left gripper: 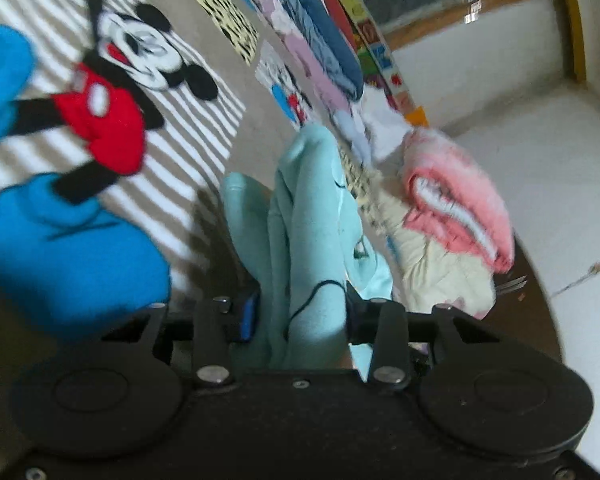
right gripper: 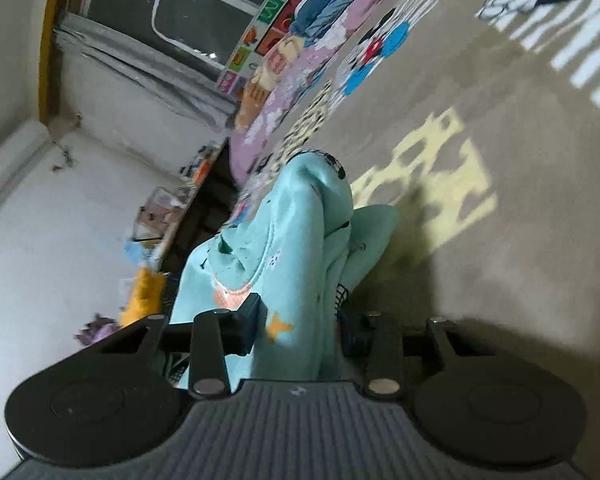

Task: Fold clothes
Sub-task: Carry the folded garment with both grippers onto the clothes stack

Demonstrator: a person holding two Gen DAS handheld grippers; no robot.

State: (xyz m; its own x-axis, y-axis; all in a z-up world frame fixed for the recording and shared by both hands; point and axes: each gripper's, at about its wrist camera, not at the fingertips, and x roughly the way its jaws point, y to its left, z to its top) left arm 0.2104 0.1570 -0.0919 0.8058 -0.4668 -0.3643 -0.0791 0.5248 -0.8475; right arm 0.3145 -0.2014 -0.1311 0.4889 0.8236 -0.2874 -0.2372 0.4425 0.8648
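A mint-green garment (left gripper: 312, 216) hangs bunched between the fingers of my left gripper (left gripper: 300, 312), which is shut on it above the Mickey Mouse bedspread (left gripper: 112, 80). The same garment (right gripper: 296, 240), with small printed figures, is also pinched in my right gripper (right gripper: 300, 320), which is shut on it. Both grippers hold it lifted off the bed, its folds trailing down. The fingertips are mostly hidden by the cloth.
A pink and white garment (left gripper: 456, 196) lies on a cream one (left gripper: 440, 268) at the bed's edge. Blue and lilac clothes (left gripper: 320, 32) lie farther back. A window (right gripper: 188, 4), white wall and cluttered shelf (right gripper: 168, 220) stand beyond the bed.
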